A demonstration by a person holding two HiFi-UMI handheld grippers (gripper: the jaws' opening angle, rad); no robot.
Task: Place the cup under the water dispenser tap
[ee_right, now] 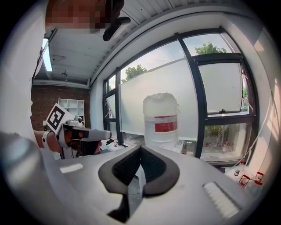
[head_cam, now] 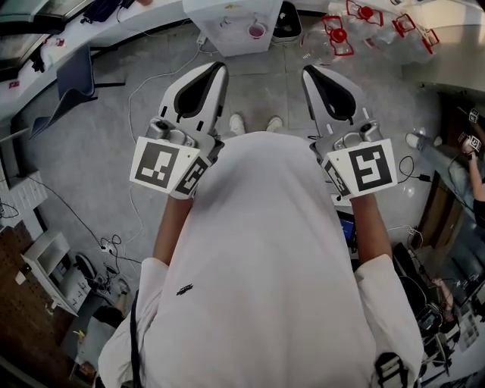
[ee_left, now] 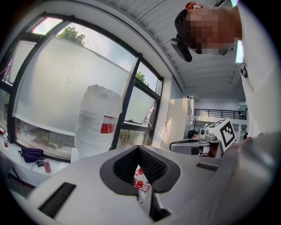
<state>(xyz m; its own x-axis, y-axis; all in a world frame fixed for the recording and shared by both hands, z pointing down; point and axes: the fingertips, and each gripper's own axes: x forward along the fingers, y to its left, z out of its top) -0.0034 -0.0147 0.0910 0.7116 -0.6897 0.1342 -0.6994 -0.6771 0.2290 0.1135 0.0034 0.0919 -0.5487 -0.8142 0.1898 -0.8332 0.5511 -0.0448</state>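
- While the person stands on the grey floor [head_cam: 114, 98], the left gripper [head_cam: 218, 70] and right gripper [head_cam: 309, 72] are held level at chest height, side by side, pointing at a white water dispenser [head_cam: 220, 42] well ahead.
- Both gripper views show the ribbed jaws closed tip to tip, with nothing between them; each gripper is empty.
- Both views also show a large water jug [ee_right: 161, 118] with a red label standing before the windows.
- A small pink-rimmed round thing, probably the cup [head_cam: 258, 31], sits on the dispenser's front. It is too small to tell whether it stands under a tap.
- Empty bottles with red caps [head_cam: 356, 23] lie to the right of the dispenser.
- Judged step: this fits either standing ready before the cup is fetched, or stepping back after it was set in place.
- If the cup is to be moved, one gripper would need to close in, open its jaws and grip the wall without tipping it.
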